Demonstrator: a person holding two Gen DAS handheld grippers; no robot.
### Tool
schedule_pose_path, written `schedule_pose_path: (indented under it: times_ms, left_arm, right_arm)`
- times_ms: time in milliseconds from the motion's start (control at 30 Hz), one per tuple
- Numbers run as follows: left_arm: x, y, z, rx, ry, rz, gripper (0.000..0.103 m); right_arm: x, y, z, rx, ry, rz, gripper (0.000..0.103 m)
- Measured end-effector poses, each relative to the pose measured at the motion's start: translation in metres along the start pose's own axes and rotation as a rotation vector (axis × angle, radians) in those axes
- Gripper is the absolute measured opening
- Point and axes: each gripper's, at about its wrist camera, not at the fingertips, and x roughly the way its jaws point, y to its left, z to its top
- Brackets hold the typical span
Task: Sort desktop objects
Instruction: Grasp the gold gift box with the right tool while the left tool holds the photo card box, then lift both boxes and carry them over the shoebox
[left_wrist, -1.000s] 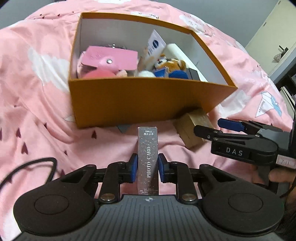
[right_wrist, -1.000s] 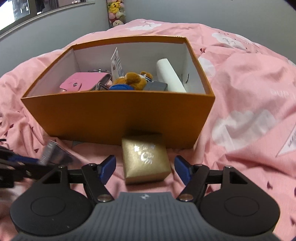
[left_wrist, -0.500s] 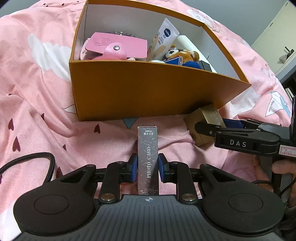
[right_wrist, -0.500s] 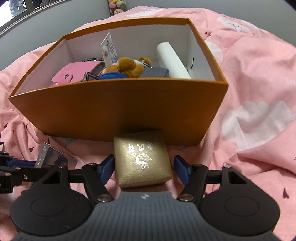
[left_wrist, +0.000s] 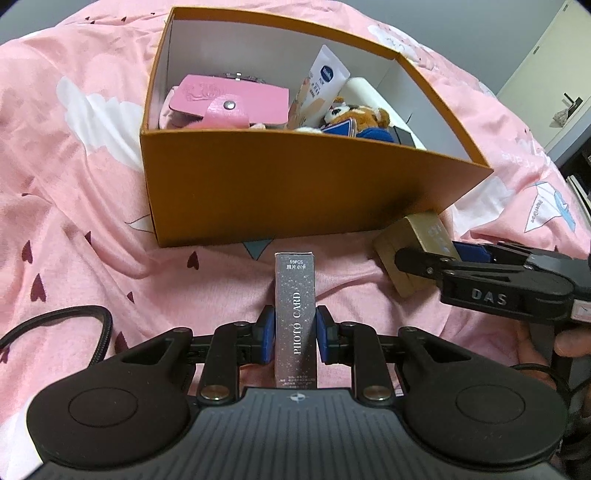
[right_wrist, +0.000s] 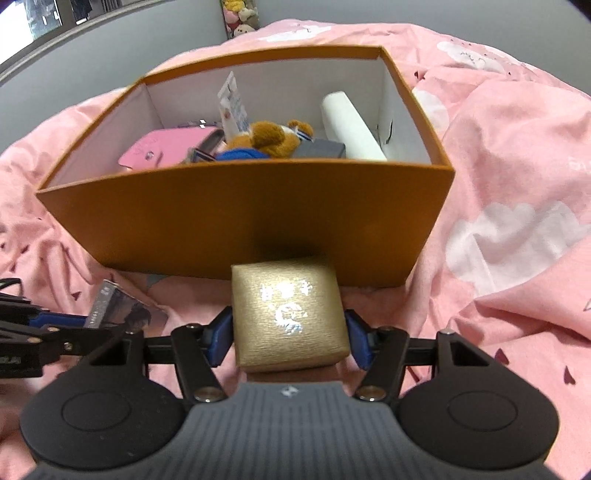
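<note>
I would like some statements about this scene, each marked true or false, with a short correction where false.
1. The left tongs grip the photo card box. True.
2. The gold box already lies inside the orange box. False: it sits on the pink bedding in front of it, between the closing right tongs.
3. A pink wallet lies in the orange box. True.
4. The orange box is empty. False: it also holds a plush toy and a white tube.

A gold box (right_wrist: 290, 314) sits on the pink bed, right by the orange box (right_wrist: 243, 229). A grey card pack (left_wrist: 295, 314) stands upright.
</note>
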Motion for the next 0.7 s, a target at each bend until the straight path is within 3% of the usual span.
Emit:
schedule_pose_path:
  times_ms: [500, 700]
  left_arm:
    - [-0.066, -0.018, 0.029, 0.017, -0.099, -0.153, 0.026]
    - [-0.086, -0.019, 0.068, 0.026, -0.177, -0.141, 0.026]
  right_arm:
    - [-0.086, 0.014, 0.020, -0.031, -0.177, 0.095, 0.063]
    - [-0.102, 0.014, 0.057, -0.048, -0.260, 0.126, 0.063]
